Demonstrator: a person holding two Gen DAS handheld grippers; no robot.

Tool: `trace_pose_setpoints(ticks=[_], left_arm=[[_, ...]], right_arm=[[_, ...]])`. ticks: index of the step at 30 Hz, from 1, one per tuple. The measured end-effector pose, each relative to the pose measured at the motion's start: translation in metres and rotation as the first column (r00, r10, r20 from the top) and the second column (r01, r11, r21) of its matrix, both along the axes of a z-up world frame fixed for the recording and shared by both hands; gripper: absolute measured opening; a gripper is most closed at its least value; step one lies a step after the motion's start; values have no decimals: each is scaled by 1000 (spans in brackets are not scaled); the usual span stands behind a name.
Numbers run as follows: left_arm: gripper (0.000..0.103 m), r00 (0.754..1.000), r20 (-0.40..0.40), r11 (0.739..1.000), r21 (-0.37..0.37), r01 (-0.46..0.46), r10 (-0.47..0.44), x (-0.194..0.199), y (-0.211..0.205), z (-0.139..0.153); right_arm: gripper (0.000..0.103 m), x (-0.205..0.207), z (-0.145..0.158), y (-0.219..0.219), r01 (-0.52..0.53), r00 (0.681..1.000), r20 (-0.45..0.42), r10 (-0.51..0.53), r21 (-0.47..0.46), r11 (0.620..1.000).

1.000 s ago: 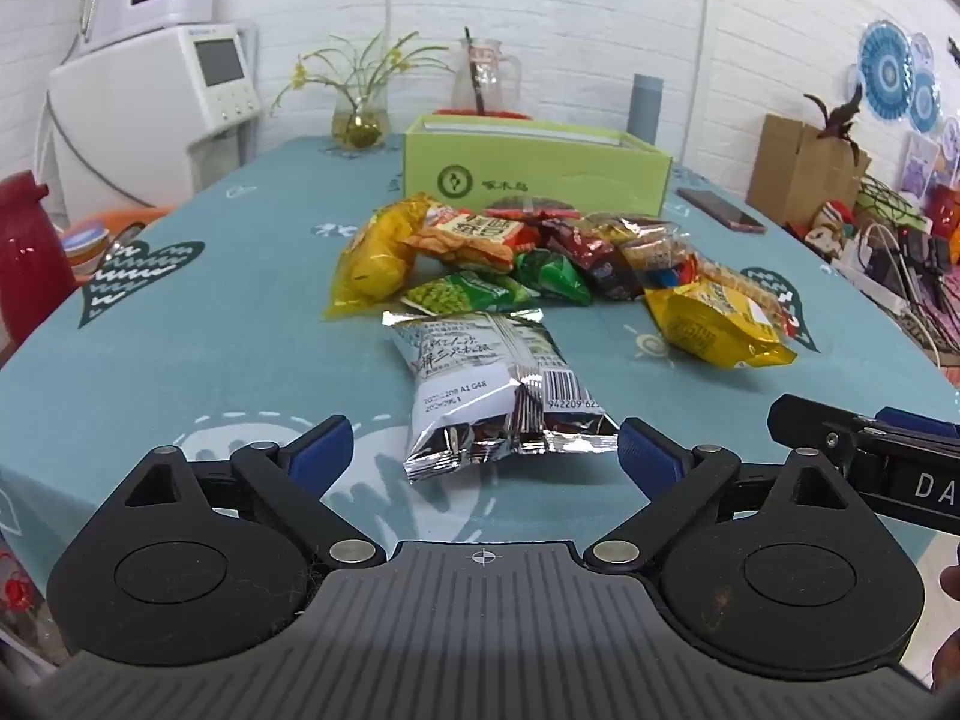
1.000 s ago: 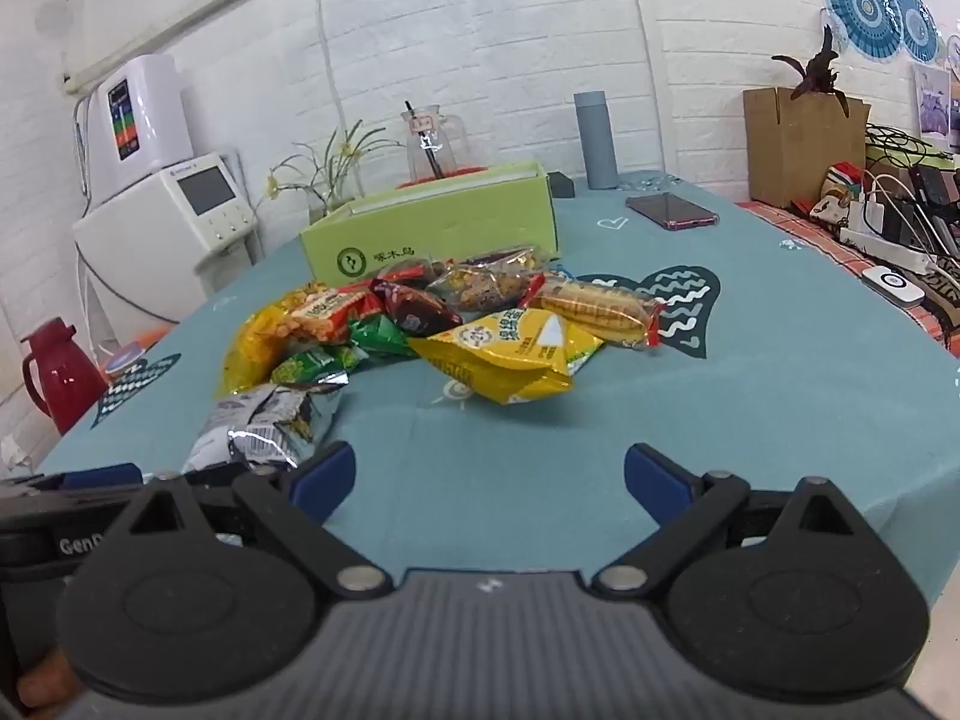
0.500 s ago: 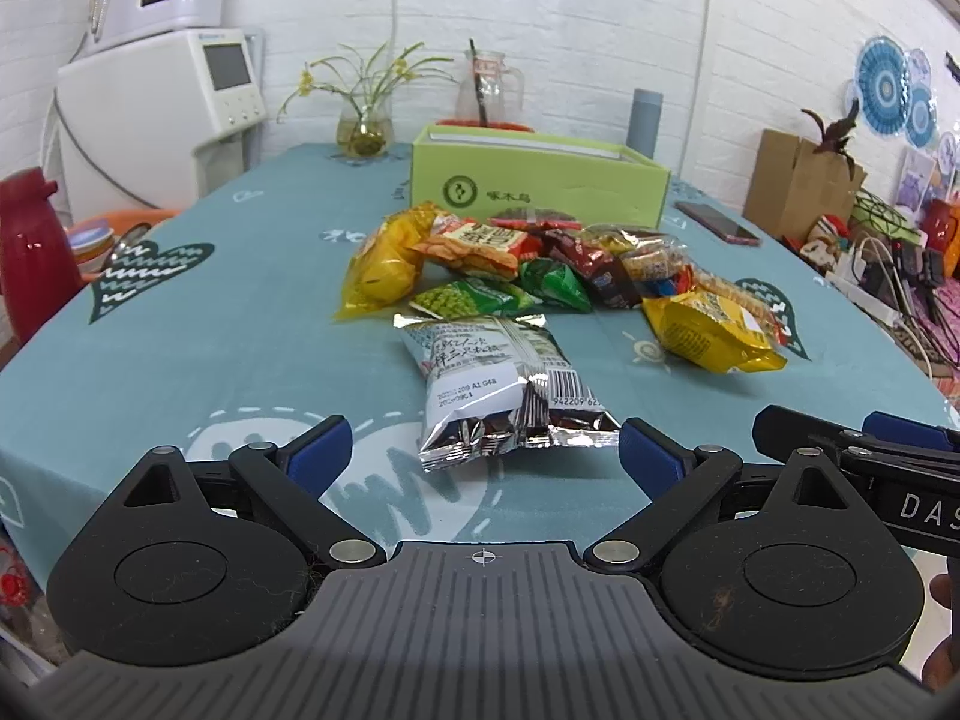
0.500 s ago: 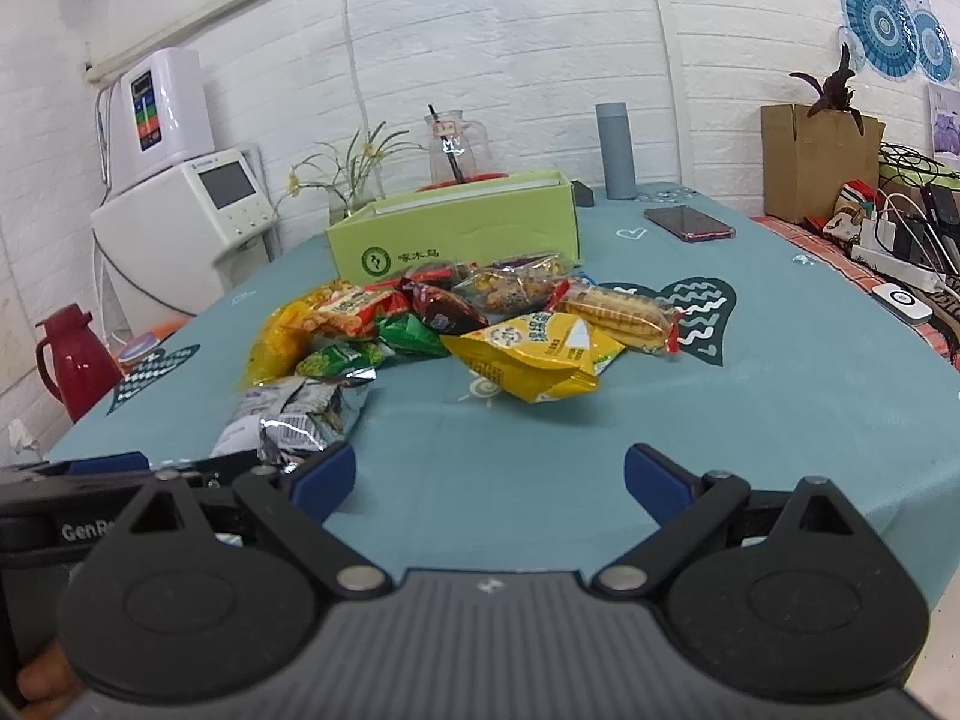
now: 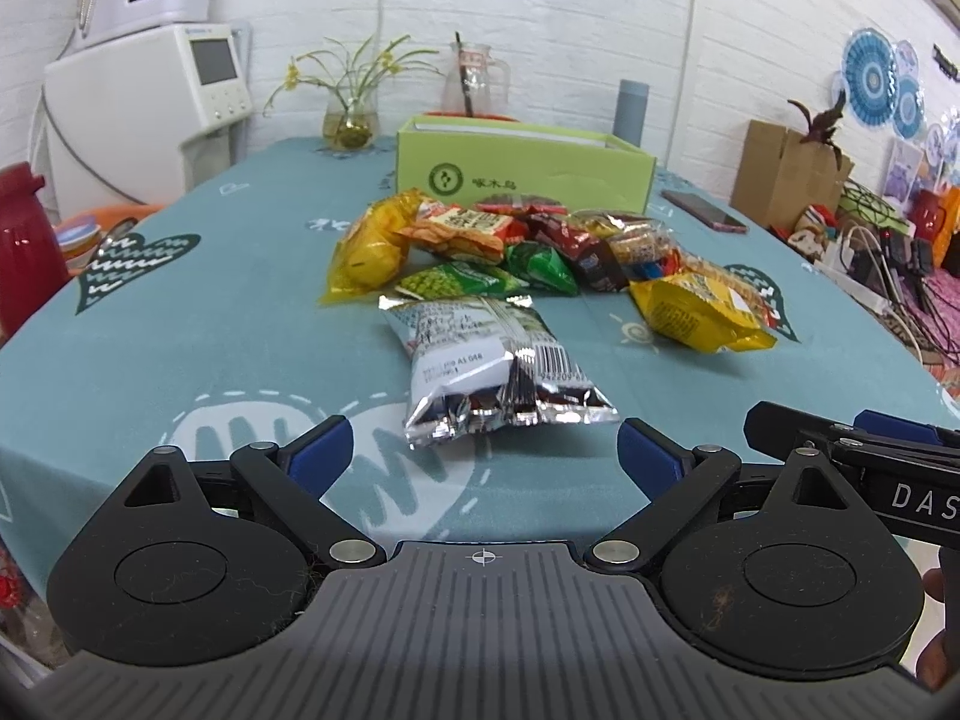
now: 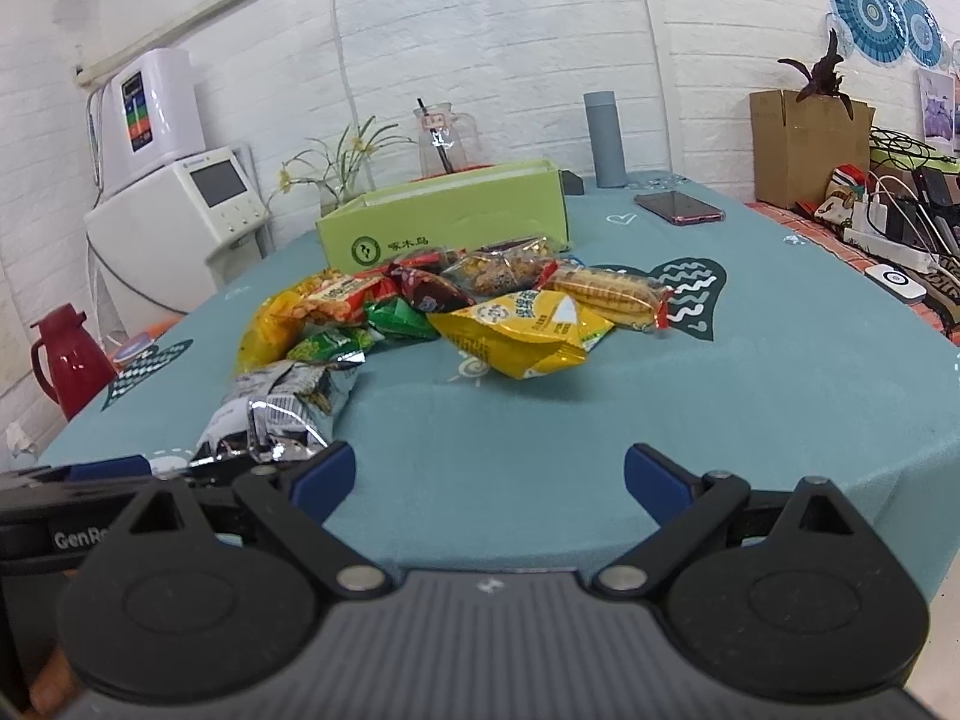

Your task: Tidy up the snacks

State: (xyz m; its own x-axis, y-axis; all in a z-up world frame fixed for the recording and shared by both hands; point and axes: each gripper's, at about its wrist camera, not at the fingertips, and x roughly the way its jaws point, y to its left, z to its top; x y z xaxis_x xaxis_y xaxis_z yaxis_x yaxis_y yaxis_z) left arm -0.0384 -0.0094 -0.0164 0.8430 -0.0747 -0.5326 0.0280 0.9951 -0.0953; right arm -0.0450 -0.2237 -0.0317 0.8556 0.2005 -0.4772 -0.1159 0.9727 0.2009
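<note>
A pile of snack packets lies mid-table in front of an open green box (image 5: 522, 171), which also shows in the right wrist view (image 6: 444, 228). Nearest is a silver packet (image 5: 492, 366), seen again in the right wrist view (image 6: 282, 408). A yellow packet (image 5: 696, 312) lies right of it, also in the right wrist view (image 6: 528, 333). My left gripper (image 5: 483, 456) is open and empty, just short of the silver packet. My right gripper (image 6: 489, 477) is open and empty at the table's front edge, right of the left one.
A teal tablecloth (image 5: 180, 324) covers the table. A phone (image 6: 678, 207), a grey bottle (image 6: 603, 138), a glass pitcher (image 5: 474, 81) and a flower vase (image 5: 351, 120) stand at the back. A red kettle (image 6: 66, 360) sits off the left edge. Cables and boxes lie at the right.
Both views have tilted slightly upward, so the snacks sit lower in the frames. Both grippers stay open and no packet has moved.
</note>
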Motion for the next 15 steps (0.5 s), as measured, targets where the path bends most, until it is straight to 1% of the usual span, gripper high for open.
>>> trace_pose_setpoints(ticks=[4, 8, 12, 15], left_arm=[[85, 1000, 8, 1000, 2, 17, -17, -14, 0, -2], [88, 999, 45, 1000, 3, 8, -8, -31, 3, 3], [89, 997, 73, 1000, -4, 0, 0, -48, 8, 5], [90, 997, 78, 1000, -11, -6, 7, -61, 14, 2]], right_arm=[[97, -17, -1, -1, 12, 1000, 12, -12, -4, 1000], [97, -35, 5, 2, 20, 998, 55, -19, -14, 1000], [97, -53, 10, 9, 26, 995, 102, -21, -43, 999], [97, -66, 10, 14, 27, 992, 126, -20, -58, 998]])
